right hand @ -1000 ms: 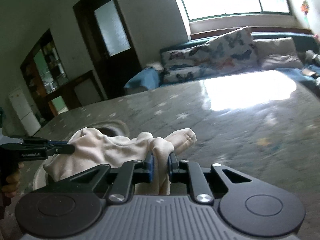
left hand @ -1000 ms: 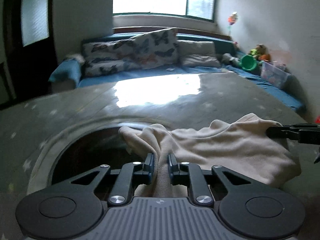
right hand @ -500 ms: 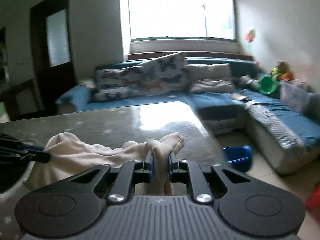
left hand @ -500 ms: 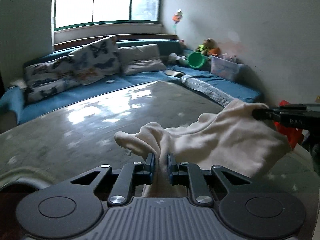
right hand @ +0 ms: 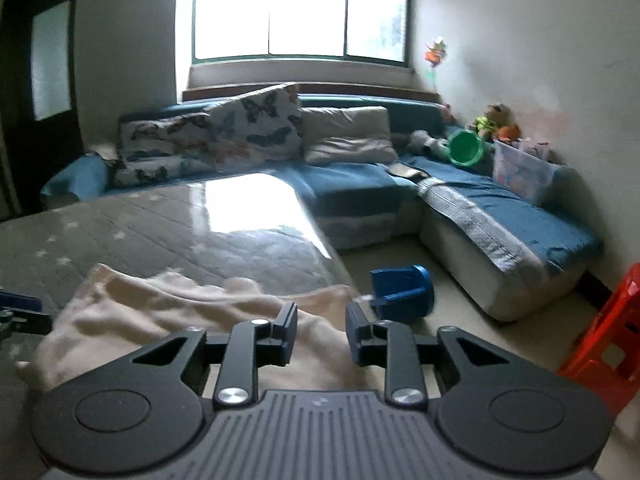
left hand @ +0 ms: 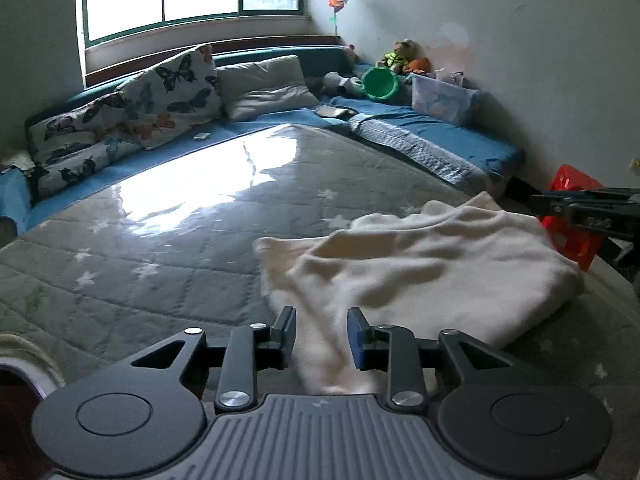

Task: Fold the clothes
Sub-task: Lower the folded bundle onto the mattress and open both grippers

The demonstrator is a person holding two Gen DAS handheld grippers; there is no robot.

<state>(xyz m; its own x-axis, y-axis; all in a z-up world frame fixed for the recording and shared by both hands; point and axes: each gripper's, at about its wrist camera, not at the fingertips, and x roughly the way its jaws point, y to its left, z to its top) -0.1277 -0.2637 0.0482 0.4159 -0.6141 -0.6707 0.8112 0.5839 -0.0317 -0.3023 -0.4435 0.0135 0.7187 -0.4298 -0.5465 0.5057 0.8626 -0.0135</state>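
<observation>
Left hand-held gripper [left hand: 321, 334] and right hand-held gripper [right hand: 321, 332]: jaws just opened, released, cream garment [left hand: 432, 276] lying slack between them on the grey star-patterned worktop [left hand: 160, 248], near its right edge.

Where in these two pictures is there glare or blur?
Left wrist view: window glare on the shiny table cover; the cream cloth is smeared near the tool. Right wrist view: the window is washed out to white, glare on the table, the cloth blurred; straight lines bend at the edges.
</observation>
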